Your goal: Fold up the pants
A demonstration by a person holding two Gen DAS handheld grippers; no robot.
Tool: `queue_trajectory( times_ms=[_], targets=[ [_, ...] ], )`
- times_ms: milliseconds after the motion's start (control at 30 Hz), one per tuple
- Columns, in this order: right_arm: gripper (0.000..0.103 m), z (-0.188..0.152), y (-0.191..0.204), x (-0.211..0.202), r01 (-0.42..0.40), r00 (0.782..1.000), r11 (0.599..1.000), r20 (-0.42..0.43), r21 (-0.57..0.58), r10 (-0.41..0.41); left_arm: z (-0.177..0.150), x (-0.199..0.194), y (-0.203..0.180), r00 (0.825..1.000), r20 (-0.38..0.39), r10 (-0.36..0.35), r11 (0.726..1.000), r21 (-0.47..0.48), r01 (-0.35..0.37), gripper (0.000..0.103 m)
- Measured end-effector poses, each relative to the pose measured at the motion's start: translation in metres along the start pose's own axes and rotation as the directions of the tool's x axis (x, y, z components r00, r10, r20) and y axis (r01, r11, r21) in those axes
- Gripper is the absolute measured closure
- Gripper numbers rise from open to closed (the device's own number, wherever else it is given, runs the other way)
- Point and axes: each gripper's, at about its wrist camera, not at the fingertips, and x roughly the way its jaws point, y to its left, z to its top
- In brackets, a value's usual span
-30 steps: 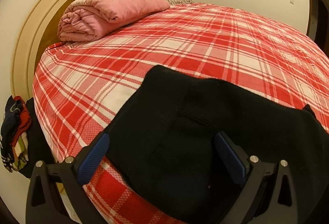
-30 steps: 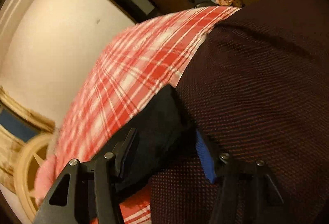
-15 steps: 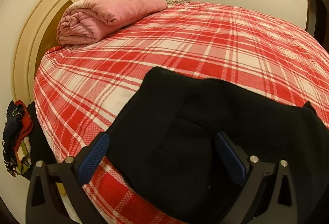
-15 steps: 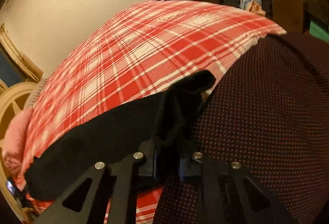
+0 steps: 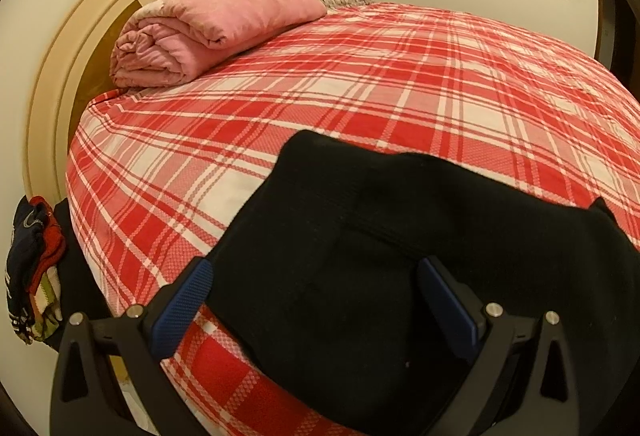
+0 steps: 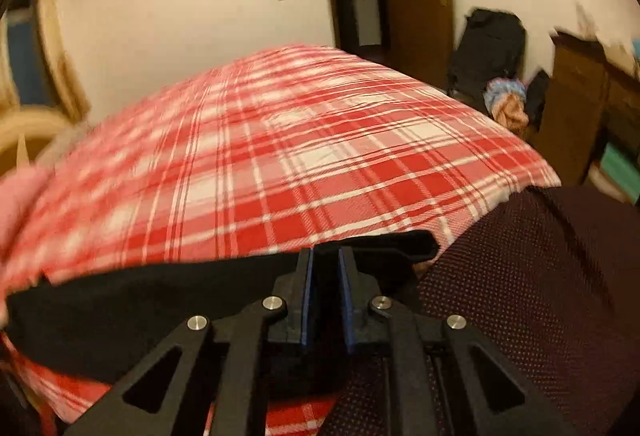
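Black pants (image 5: pixel 360 244) lie on the near edge of a bed with a red and white plaid sheet (image 5: pixel 360 75). My left gripper (image 5: pixel 316 296) is open just above the pants' left end, its blue pads on either side of the cloth. In the right wrist view my right gripper (image 6: pixel 325 260) is shut on the pants' (image 6: pixel 140 300) right end, holding a pinched edge of cloth a little above the sheet (image 6: pixel 300 155). The view is blurred by motion.
A rolled pink blanket (image 5: pixel 208 31) lies by the cream headboard (image 5: pixel 60 75). Clothes (image 5: pixel 32 268) hang at the bed's left side. A dark dotted fabric (image 6: pixel 540 296) fills the right of the right wrist view. A dark bag (image 6: pixel 492 47) and wooden furniture (image 6: pixel 580 107) stand beyond the bed.
My right gripper closed on the pants' right end and swung round with it, now pointing across the bed. My left gripper stayed open and nearly still.
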Motion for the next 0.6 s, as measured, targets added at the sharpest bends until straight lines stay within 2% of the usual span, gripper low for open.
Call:
queue_trajectory(
  times_ms=[67, 133, 167, 233, 267, 300, 400, 533, 600],
  targets=[
    [0.090, 0.004, -0.026, -0.005, 0.024, 0.999, 0.994, 0.021, 0.103, -0.027, 0.000, 0.000, 0.000, 1.000, 0.002, -0.002, 1.000, 0.005, 0.002, 0.000],
    [0.089, 0.002, -0.050, -0.009, 0.044, 0.999, 0.980, -0.003, 0.192, -0.044, 0.002, -0.001, 0.000, 1.000, 0.004, -0.004, 1.000, 0.018, 0.004, 0.000],
    [0.085, 0.003, -0.058, -0.008, 0.051, 0.999, 0.971, -0.019, 0.235, -0.048, 0.005, -0.004, 0.002, 1.000, 0.016, -0.005, 0.999, 0.032, 0.004, 0.000],
    [0.068, -0.002, -0.077, -0.017, 0.084, 0.996, 0.938, -0.018, 0.336, -0.083, 0.010, -0.015, 0.010, 0.997, 0.071, 0.003, 0.999, 0.035, -0.006, 0.000],
    [0.058, -0.004, -0.080, -0.024, 0.105, 0.993, 0.926, 0.010, 0.362, -0.116, 0.014, -0.024, 0.018, 0.993, 0.115, 0.003, 0.999, 0.037, -0.007, 0.000],
    [0.052, -0.006, -0.078, -0.030, 0.116, 0.989, 0.925, 0.040, 0.362, -0.140, 0.017, -0.032, 0.027, 0.989, 0.146, 0.000, 0.999, 0.037, -0.006, 0.000],
    [0.050, -0.004, -0.049, -0.038, 0.104, 0.983, 0.947, 0.111, 0.304, -0.144, 0.029, -0.044, 0.068, 0.983, 0.183, 0.003, 1.000, -0.015, 0.000, 0.000],
    [0.050, -0.001, 0.026, -0.027, -0.009, 0.991, 0.992, 0.132, 0.125, -0.008, 0.025, -0.041, 0.130, 0.988, 0.150, 0.041, 0.981, -0.194, -0.011, 0.001],
    [0.050, -0.003, 0.069, -0.012, -0.092, 0.992, 0.996, 0.093, 0.021, 0.090, 0.011, -0.037, 0.147, 0.992, 0.127, 0.023, 0.968, -0.250, 0.010, 0.010]
  ],
)
